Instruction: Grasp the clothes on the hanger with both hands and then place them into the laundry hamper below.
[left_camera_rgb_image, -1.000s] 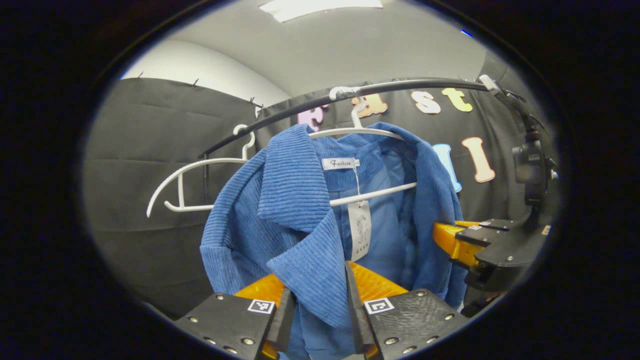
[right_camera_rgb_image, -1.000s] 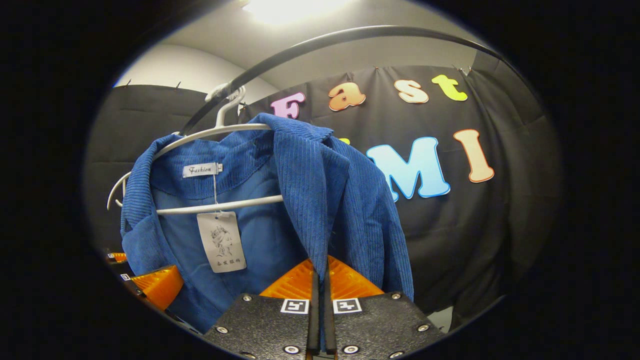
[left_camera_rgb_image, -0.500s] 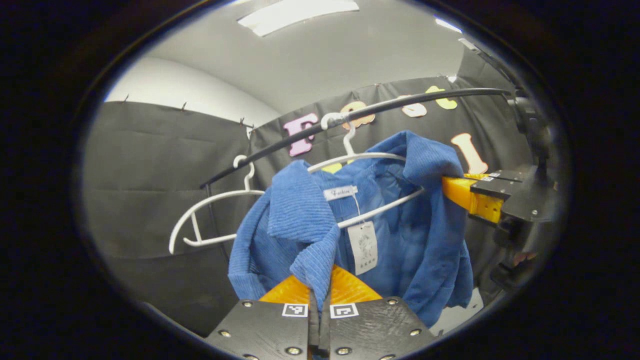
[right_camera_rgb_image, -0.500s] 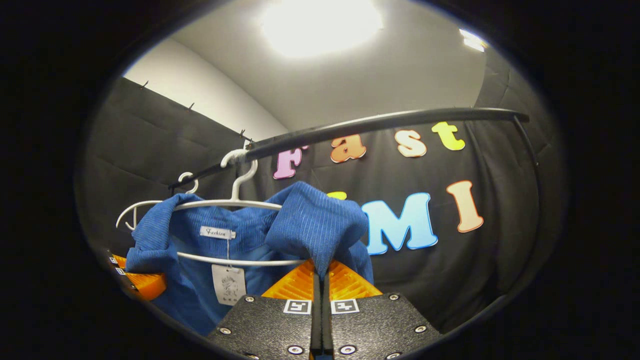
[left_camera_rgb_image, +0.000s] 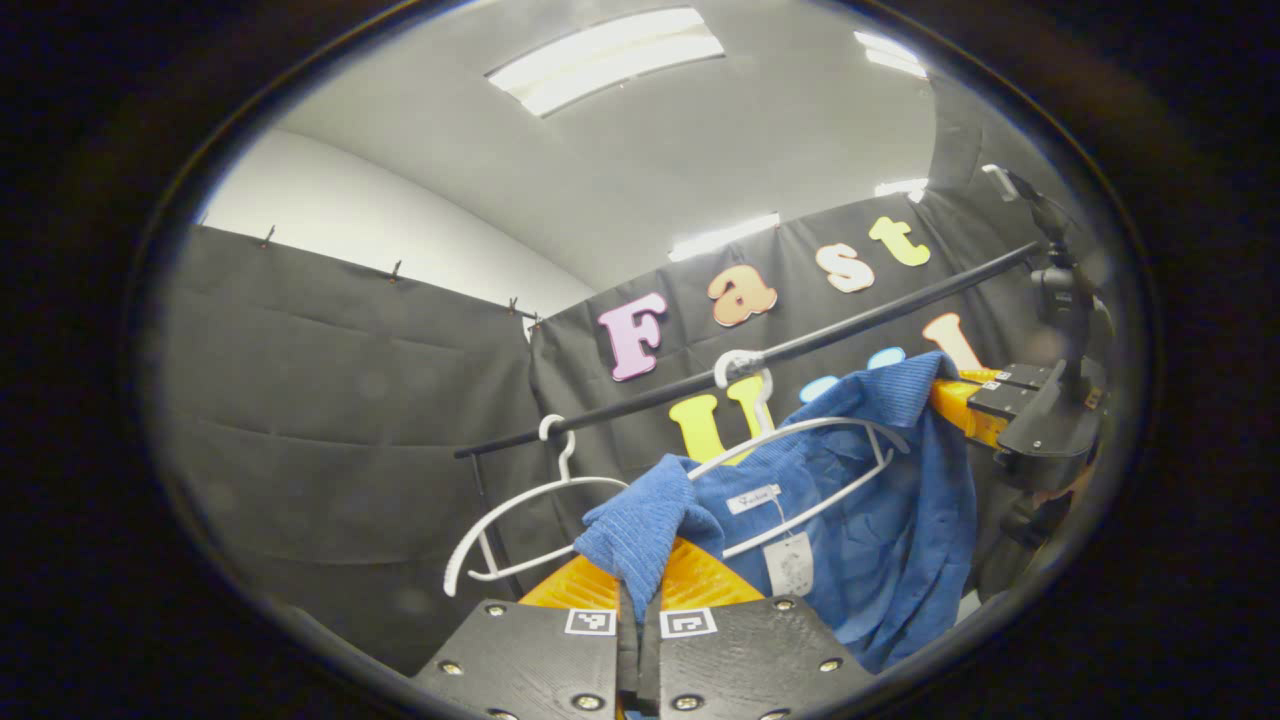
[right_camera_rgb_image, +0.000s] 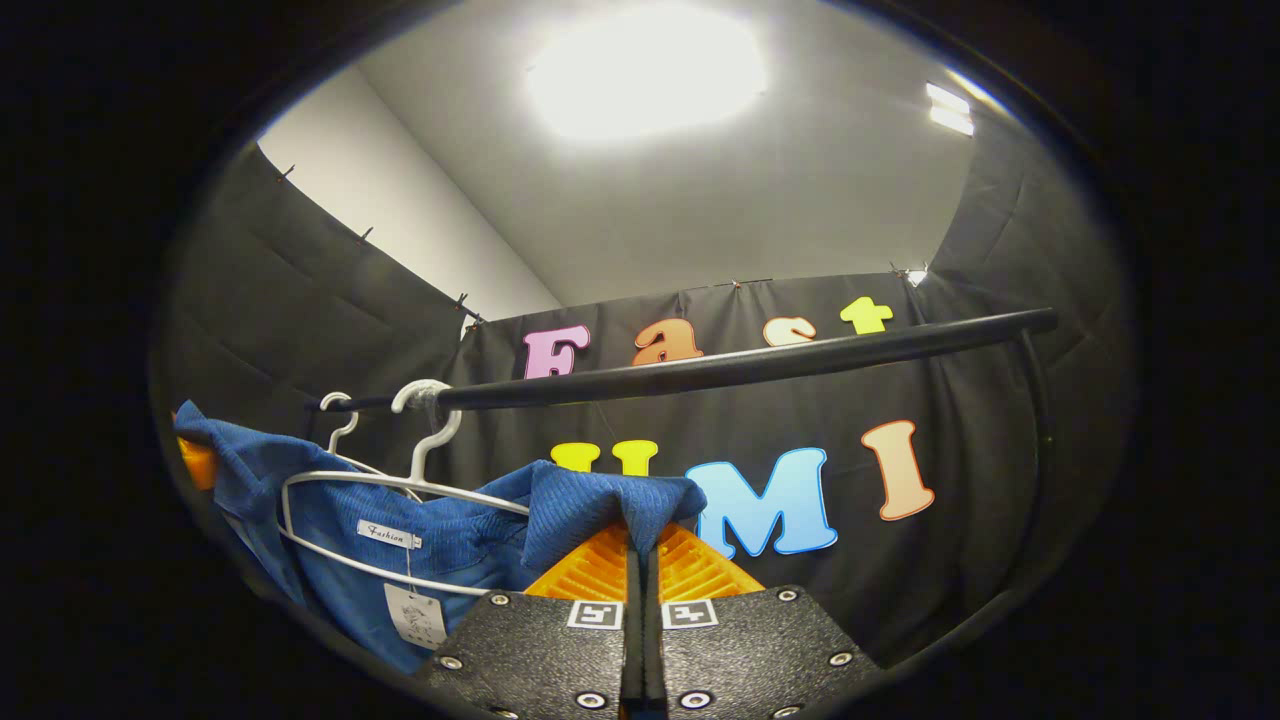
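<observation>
Jacket: we see the blue corduroy jacket (left_camera_rgb_image: 850, 520) at 4 o'clock in the left gripper view, shoulders peeled off the white hanger (left_camera_rgb_image: 800, 450), collar still draped round it
Handling: soft, floppy and fairly thick, we judge; ribbed cloth should not slip; the shoulder folds are our holds
Left gripper (left_camera_rgb_image: 640, 600): fingers pressed together, pinching a shoulder fold at 6 o'clock
Right gripper (right_camera_rgb_image: 640, 560): fingers pressed together on the other shoulder fold at 6 o'clock
Rail (right_camera_rgb_image: 740, 365): above the hanger hook, running 9 to 3 o'clock
Left gripper view adds: an empty hanger (left_camera_rgb_image: 520, 520) in full at 8 o'clock, beside the jacket
Right gripper view adds: the rail's far end and its upright at 3 o'clock
</observation>
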